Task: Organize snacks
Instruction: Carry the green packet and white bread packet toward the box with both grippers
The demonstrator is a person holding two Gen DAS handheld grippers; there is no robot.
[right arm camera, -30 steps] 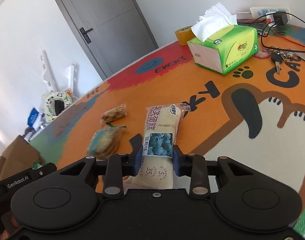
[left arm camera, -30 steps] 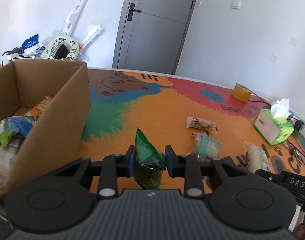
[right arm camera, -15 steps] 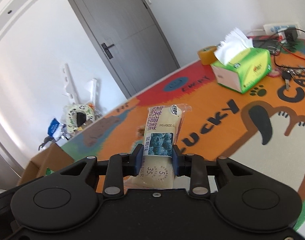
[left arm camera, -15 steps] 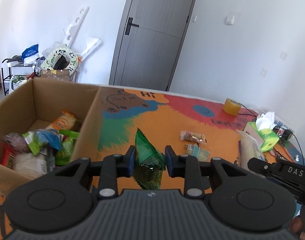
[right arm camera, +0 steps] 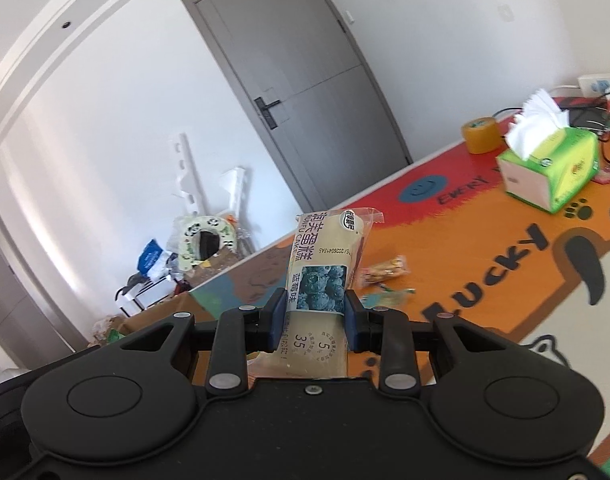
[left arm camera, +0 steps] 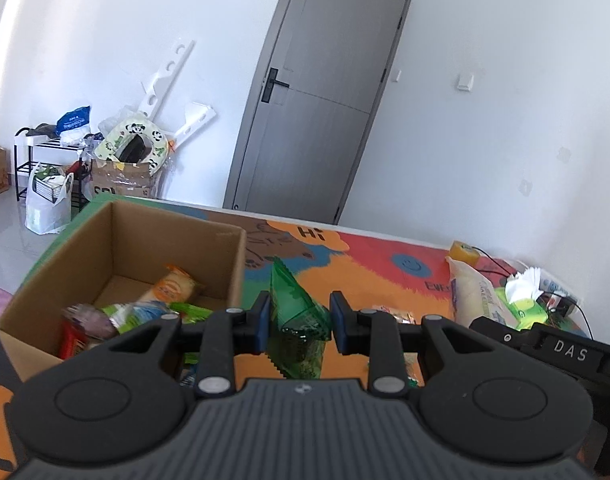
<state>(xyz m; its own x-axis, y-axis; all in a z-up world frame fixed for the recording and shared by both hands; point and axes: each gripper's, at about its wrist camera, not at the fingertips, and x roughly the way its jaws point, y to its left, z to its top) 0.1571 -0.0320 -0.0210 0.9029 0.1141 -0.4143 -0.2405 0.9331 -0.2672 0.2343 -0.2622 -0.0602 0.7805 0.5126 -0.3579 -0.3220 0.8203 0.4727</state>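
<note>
My left gripper (left arm camera: 299, 326) is shut on a green snack packet (left arm camera: 297, 320) and holds it in the air just right of the open cardboard box (left arm camera: 117, 240), which holds several snacks. My right gripper (right arm camera: 314, 320) is shut on a pale blueberry cake pack (right arm camera: 323, 276) and holds it raised above the mat; the pack also shows in the left wrist view (left arm camera: 475, 296). Two small snack packs (right arm camera: 387, 270) still lie on the colourful mat (right arm camera: 485, 240).
A green tissue box (right arm camera: 553, 168) and a yellow tape roll (right arm camera: 481, 134) stand at the mat's far right, with cables and a power strip (right arm camera: 597, 84) behind. A grey door (left arm camera: 317, 116) and floor clutter (left arm camera: 125, 160) lie beyond the table.
Both grippers have risen with their packs. The left one has moved up and back so the box's inside shows; the right one has lifted the cake pack off the mat and swung left.
</note>
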